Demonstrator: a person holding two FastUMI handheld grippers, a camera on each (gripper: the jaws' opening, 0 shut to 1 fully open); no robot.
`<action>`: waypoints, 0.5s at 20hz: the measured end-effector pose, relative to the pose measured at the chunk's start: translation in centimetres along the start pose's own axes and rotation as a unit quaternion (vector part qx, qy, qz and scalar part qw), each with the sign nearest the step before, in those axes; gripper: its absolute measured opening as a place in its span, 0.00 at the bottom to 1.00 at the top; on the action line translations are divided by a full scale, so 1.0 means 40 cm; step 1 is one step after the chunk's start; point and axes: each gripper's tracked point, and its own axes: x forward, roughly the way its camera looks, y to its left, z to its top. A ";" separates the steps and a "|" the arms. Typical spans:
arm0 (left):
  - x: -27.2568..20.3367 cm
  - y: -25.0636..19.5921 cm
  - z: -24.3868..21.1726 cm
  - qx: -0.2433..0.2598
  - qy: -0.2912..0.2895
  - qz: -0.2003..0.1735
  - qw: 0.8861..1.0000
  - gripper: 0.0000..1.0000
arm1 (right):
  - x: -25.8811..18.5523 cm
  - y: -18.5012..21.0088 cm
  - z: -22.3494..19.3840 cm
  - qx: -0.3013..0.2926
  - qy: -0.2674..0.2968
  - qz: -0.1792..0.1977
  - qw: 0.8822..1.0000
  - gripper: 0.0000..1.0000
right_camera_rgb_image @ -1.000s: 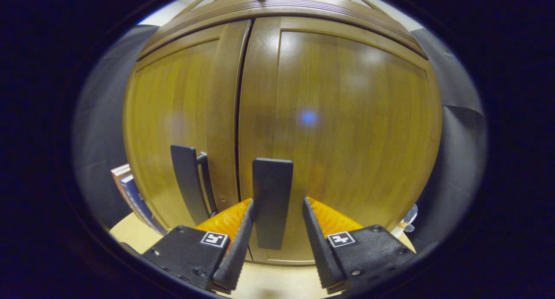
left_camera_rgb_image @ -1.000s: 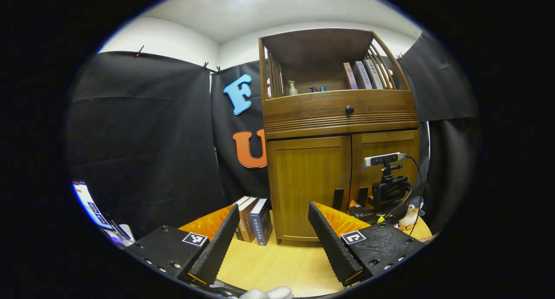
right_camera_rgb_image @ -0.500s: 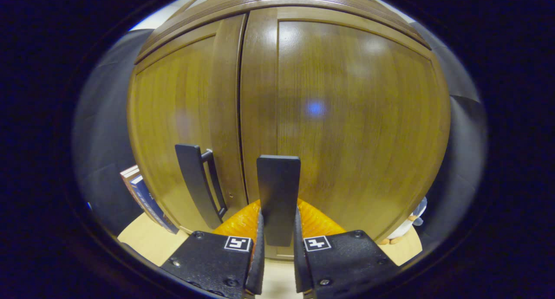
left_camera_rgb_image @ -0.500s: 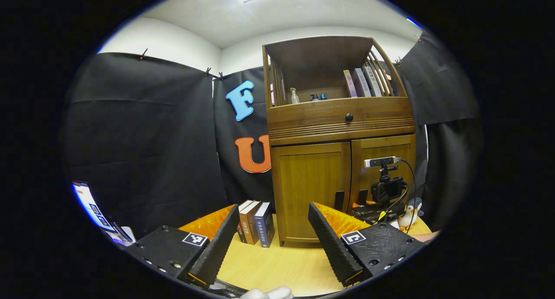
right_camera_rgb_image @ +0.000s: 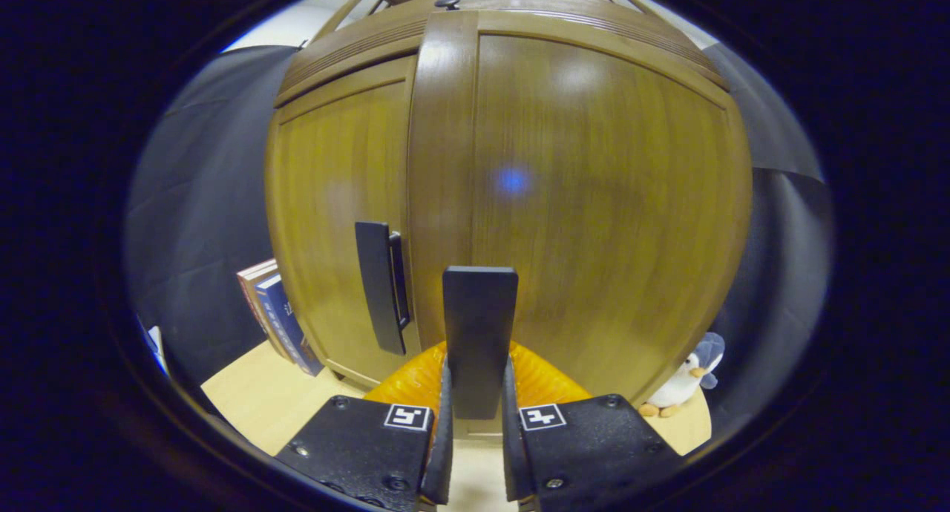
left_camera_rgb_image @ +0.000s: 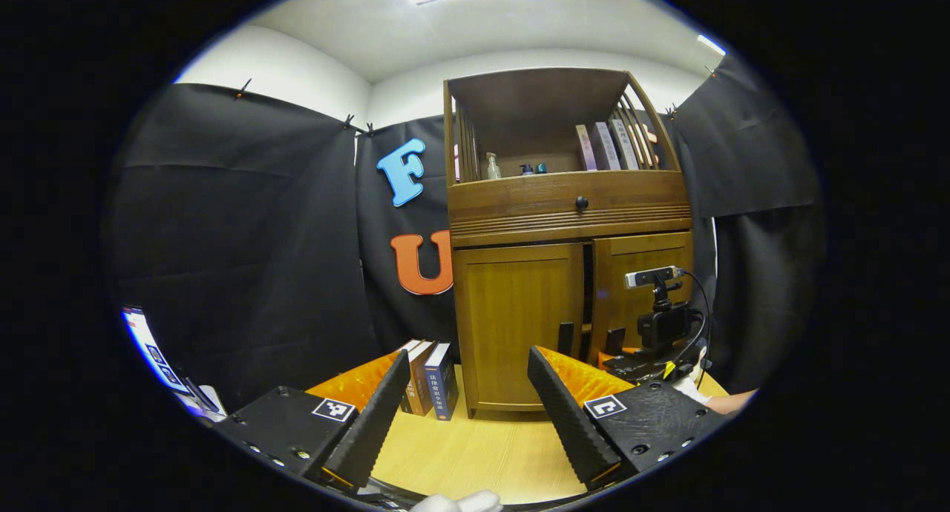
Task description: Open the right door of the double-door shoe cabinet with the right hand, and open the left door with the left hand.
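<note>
The brown wooden shoe cabinet [left_camera_rgb_image: 568, 204] stands on the table. In the right gripper view, my right gripper [right_camera_rgb_image: 476, 382] is shut on the black bar handle [right_camera_rgb_image: 479, 326] of the right door [right_camera_rgb_image: 601, 200]. That door stands slightly ajar, with a dark gap [left_camera_rgb_image: 587, 289] beside the left door [left_camera_rgb_image: 516, 323]. The left door [right_camera_rgb_image: 341, 215] is shut, and its black handle [right_camera_rgb_image: 378, 286] is free. My left gripper [left_camera_rgb_image: 467, 412] is open and hangs well in front of the cabinet, above the table. The right gripper [left_camera_rgb_image: 623, 352] shows at the right door, low down.
Three books [left_camera_rgb_image: 429, 377] stand upright against the cabinet's left side. A penguin toy [right_camera_rgb_image: 686, 375] sits at its right foot. The light wooden table [left_camera_rgb_image: 475, 453] stretches in front. Bottles and books fill the upper shelf [left_camera_rgb_image: 553, 156]. A hand [left_camera_rgb_image: 731, 402] holds the right gripper.
My right gripper closed on the right door's handle and drew the door slightly out, opening a gap. The left gripper stayed open and back from the cabinet.
</note>
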 end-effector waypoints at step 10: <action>-0.010 -0.019 -0.007 0.003 -0.003 -0.037 0.999 0.96 | -0.148 -0.044 -0.054 0.007 0.006 -0.011 1.000 0.30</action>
